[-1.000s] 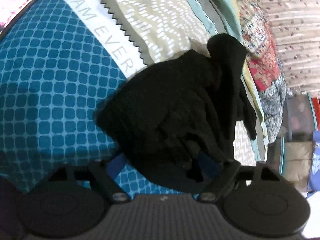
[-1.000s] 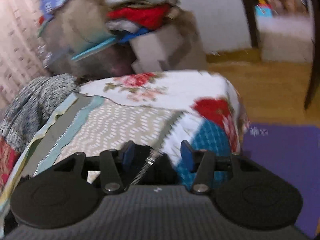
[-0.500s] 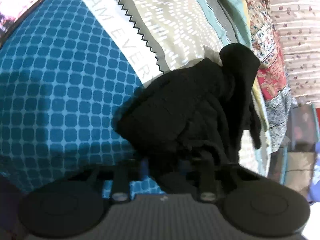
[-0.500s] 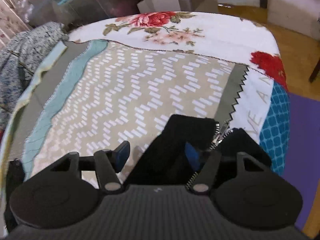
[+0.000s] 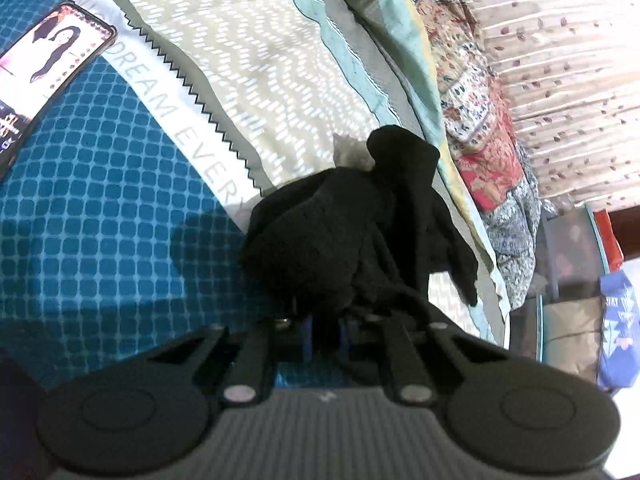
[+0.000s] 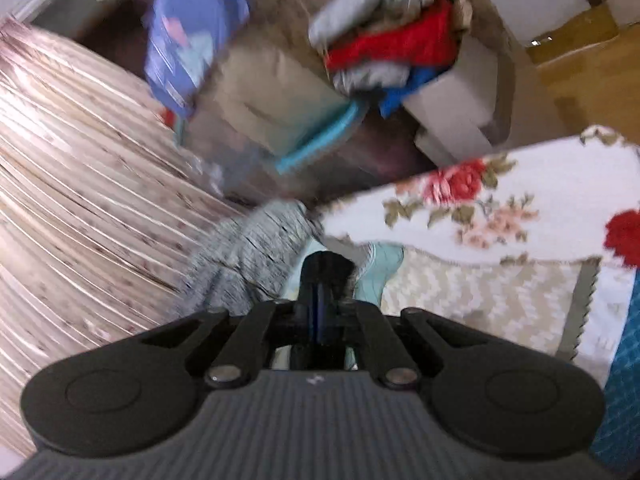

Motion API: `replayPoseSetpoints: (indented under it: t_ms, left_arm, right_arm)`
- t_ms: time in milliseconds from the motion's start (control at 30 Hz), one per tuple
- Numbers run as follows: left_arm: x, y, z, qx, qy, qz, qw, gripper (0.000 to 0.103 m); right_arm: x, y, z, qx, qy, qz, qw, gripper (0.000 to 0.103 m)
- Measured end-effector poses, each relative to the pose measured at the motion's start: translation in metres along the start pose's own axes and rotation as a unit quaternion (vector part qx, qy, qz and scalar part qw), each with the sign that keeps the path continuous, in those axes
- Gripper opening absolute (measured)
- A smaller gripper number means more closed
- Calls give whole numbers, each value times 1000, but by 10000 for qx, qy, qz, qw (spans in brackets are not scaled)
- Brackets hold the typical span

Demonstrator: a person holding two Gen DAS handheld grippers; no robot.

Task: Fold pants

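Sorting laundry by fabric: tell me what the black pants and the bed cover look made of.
Black pants: soft matte knit or fleece, probably; they bunch in thick limp folds without shine, pinched by the left gripper. Bed cover: printed woven cloth, likely cotton; flat, matte, lightly creased, with crisp printed checks and lettering.

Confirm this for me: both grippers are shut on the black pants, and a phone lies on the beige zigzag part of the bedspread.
One detail is off. The phone lies on the blue checked part of the bedspread, not the beige zigzag part; the left wrist view shows it. The left gripper and right gripper are indeed both shut on the black pants.
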State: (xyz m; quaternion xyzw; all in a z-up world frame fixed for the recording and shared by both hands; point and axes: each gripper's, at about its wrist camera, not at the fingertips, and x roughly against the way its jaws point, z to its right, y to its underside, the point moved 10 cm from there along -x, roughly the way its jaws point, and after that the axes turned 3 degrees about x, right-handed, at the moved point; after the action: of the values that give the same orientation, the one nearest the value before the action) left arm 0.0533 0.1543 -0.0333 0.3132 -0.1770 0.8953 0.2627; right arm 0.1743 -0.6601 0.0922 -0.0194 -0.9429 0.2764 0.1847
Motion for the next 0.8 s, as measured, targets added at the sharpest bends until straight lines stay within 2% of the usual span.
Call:
replayPoseSetpoints:
  t_ms: [67, 133, 200, 267, 300, 333, 367, 433, 467, 500, 533, 600, 700, 800]
  left_arm:
    - [-3, 8, -8, 1, -186, -89, 9998, 10]
    - [-10, 16, -23, 126, -396, -222, 9989, 10]
    - [-16, 22, -39, 185, -582, -317, 9976, 10]
    - [-21, 27, -49, 238, -766, -393, 9960, 10]
    - [-22, 29, -51, 227, -795, -400, 9958, 10]
    - [-22, 30, -51, 204, -807, -394, 9958, 11]
    - [-21, 30, -51, 184, -816, -395, 9957, 12]
    - [-19, 29, -50, 144, -819, -394, 9958, 16]
    - [-17, 29, -48, 103, -821, -367, 9959, 17]
    - [-15, 29, -48, 53, -811, -345, 9961, 20]
    - [-12, 30, -48, 19, -797, -317, 9963, 23]
    - [0, 29, -48, -76, -719, -241, 9971, 28]
    - [21, 20, -46, -217, -546, -27, 9983, 32]
    - [38, 0, -40, -394, -476, 259, 9978, 36]
  right_arm:
    - [3, 10, 35, -51, 261, -134, 9996, 5]
    - [4, 34, 87, -175, 855, -350, 9956, 5]
    - [6, 63, 138, -98, 1563, -607, 9858, 5]
    - [9, 81, 172, 47, 2122, -759, 9743, 4]
    - [14, 86, 178, 1, 1985, -654, 9779, 3]
    - [18, 85, 178, -88, 1916, -567, 9798, 4]
    - [23, 84, 177, -179, 1915, -528, 9799, 9]
    - [31, 75, 172, -233, 1973, -423, 9791, 28]
    - [36, 65, 168, -173, 2073, -270, 9777, 49]
    - [45, 55, 162, -27, 2236, -13, 9747, 54]
    - [50, 48, 157, 124, 2337, 179, 9721, 54]
    - [57, 38, 140, 410, 2255, 369, 9727, 53]
    - [52, 35, 113, 715, 1975, 318, 9772, 53]
    - [36, 44, 80, 911, 1595, 79, 9830, 53]
